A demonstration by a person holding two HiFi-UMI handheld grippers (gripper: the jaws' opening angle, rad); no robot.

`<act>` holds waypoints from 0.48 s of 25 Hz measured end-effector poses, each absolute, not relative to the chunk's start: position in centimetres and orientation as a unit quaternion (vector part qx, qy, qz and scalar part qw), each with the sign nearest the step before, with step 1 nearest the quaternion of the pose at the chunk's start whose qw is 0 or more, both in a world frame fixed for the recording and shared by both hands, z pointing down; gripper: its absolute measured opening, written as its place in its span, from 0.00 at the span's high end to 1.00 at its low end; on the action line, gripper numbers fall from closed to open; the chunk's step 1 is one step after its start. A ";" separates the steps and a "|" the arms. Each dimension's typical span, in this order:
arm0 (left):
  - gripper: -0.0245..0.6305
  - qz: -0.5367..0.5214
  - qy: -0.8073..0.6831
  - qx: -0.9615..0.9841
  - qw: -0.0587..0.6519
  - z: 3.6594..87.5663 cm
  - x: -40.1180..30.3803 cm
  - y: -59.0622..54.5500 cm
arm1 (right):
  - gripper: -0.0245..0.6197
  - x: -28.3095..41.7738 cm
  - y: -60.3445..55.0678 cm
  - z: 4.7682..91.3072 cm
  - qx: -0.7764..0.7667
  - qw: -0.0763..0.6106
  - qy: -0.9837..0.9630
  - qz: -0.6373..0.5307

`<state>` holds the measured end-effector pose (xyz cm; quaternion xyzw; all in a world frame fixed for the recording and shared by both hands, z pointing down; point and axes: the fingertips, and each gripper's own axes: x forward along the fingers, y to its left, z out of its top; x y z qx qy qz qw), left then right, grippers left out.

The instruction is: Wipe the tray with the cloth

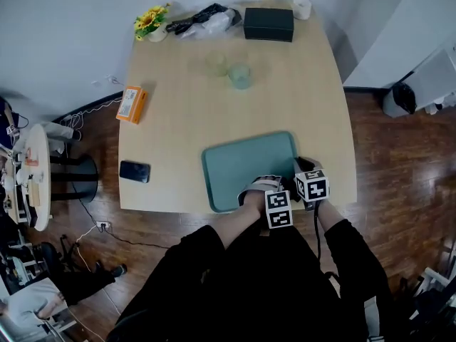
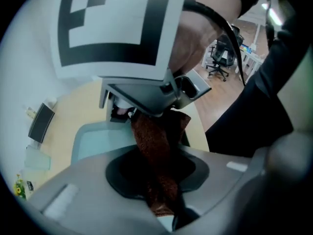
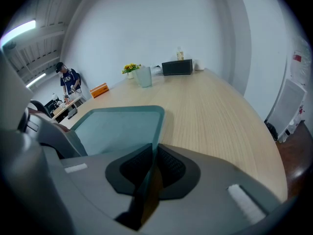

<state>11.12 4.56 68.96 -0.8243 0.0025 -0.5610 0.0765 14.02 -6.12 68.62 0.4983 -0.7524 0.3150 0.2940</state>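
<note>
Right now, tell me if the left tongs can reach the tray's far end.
Probably yes: left tongs hold the cloth at the near edge of the tray, whose surface lies bare, and right tongs clamp its rim alongside.

You have one desk (image 1: 178,120), one tray (image 1: 242,162), one cloth (image 2: 151,141), two glasses (image 1: 216,63) (image 1: 240,75), one phone (image 1: 135,171), one orange box (image 1: 132,104), one black box (image 1: 268,24), one flower pot (image 1: 151,23).

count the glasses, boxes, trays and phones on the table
glasses: 2
boxes: 2, the black box and the orange box
tray: 1
phone: 1
total: 6
</note>
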 end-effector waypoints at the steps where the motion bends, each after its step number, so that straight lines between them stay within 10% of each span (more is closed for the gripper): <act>1: 0.85 -0.562 0.001 -0.824 0.076 69.0 11.3 4.6 | 0.91 14.1 -6.1 68.6 0.499 0.295 -0.752 0.313; 12: 0.85 -0.580 0.104 -0.808 -0.003 69.3 1.2 2.1 | 0.91 14.7 -5.8 68.8 0.499 0.294 -0.753 0.312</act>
